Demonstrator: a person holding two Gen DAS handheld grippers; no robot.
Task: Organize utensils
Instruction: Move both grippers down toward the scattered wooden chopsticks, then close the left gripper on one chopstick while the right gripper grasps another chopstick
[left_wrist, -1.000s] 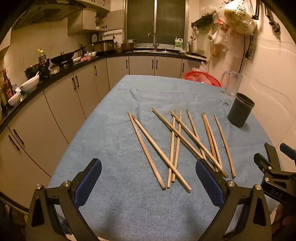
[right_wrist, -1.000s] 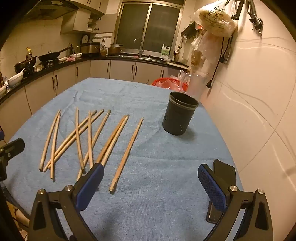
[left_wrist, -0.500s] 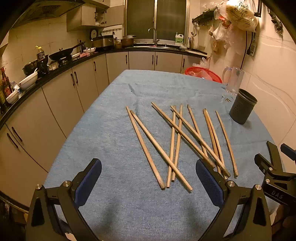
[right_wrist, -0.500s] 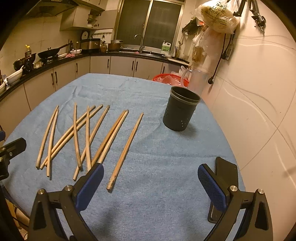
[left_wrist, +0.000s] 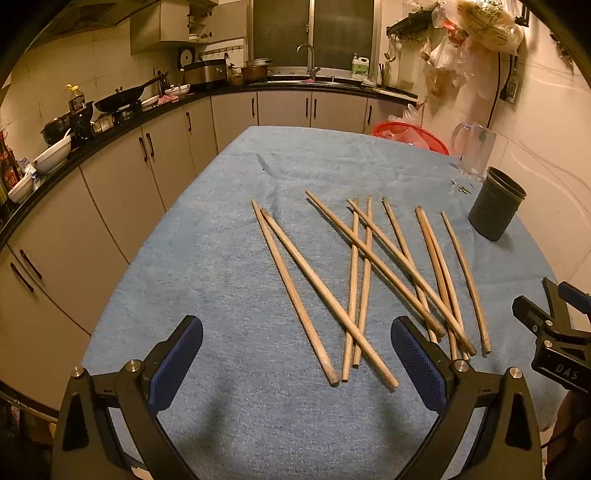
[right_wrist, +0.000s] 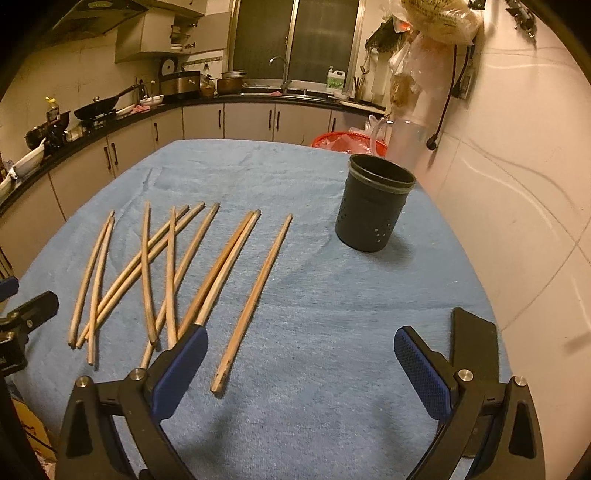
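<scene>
The left tongs (left_wrist: 296, 363) are built from matte black angular arms with triangular cut-outs, each tipped by a blue pad (left_wrist: 177, 363) of fine dimpled texture and pinned with round silver screws. The right tongs (right_wrist: 299, 371) share the same black frame, blue textured pads and silver screws; seen from the left wrist, their side carries pale lettering reading "DAS".

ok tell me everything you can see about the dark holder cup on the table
The dark cylindrical utensil holder looks like matte plastic, slightly tapered, with a stepped rim band around its open mouth and small drain holes dotted through its lower wall. It stands upright on the blue towel-like table cover, near the tiled wall, and what shows of its inside holds nothing. The wooden chopsticks lie apart to its left, not touching it; a clear glass mug stands behind it.
</scene>
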